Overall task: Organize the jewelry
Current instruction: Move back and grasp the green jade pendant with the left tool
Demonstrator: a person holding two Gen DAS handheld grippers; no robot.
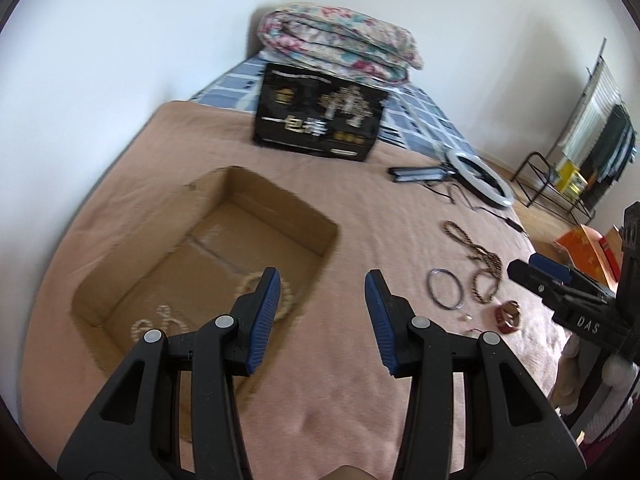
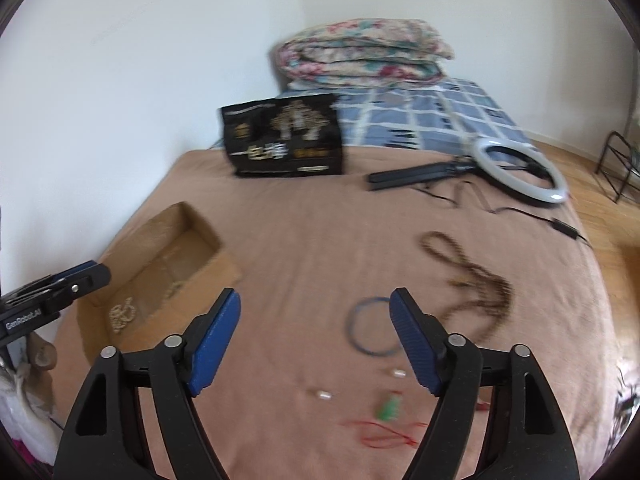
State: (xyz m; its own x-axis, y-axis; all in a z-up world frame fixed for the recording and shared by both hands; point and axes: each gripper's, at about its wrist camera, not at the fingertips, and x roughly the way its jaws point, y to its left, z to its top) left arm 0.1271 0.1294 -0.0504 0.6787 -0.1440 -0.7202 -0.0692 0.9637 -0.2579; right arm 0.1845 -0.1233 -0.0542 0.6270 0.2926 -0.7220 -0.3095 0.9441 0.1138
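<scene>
An open cardboard box [image 1: 276,200] lies on the pink bedspread, with pearl bracelets [image 1: 156,324] on its floor. My left gripper [image 1: 322,276] hangs over the box's near right corner, open and holding nothing. Right of the box lie a dark bangle [image 1: 446,289], a brown bead necklace [image 1: 482,260] and a red-brown piece [image 1: 507,315]. My right gripper [image 2: 316,296] is open and bare above the spread. The bangle [image 2: 370,330] lies by its right finger, and the bead necklace [image 2: 474,280] further right. Two small white beads [image 2: 324,395] and a green pendant [image 2: 387,406] on red string lie under it.
A black printed carton [image 1: 320,120] stands at the back of the bed, with a folded floral quilt [image 1: 340,40] behind it. A ring light [image 2: 520,168] with its stand and cable lies at the back right. The bed's right edge drops to a wooden floor [image 2: 600,184].
</scene>
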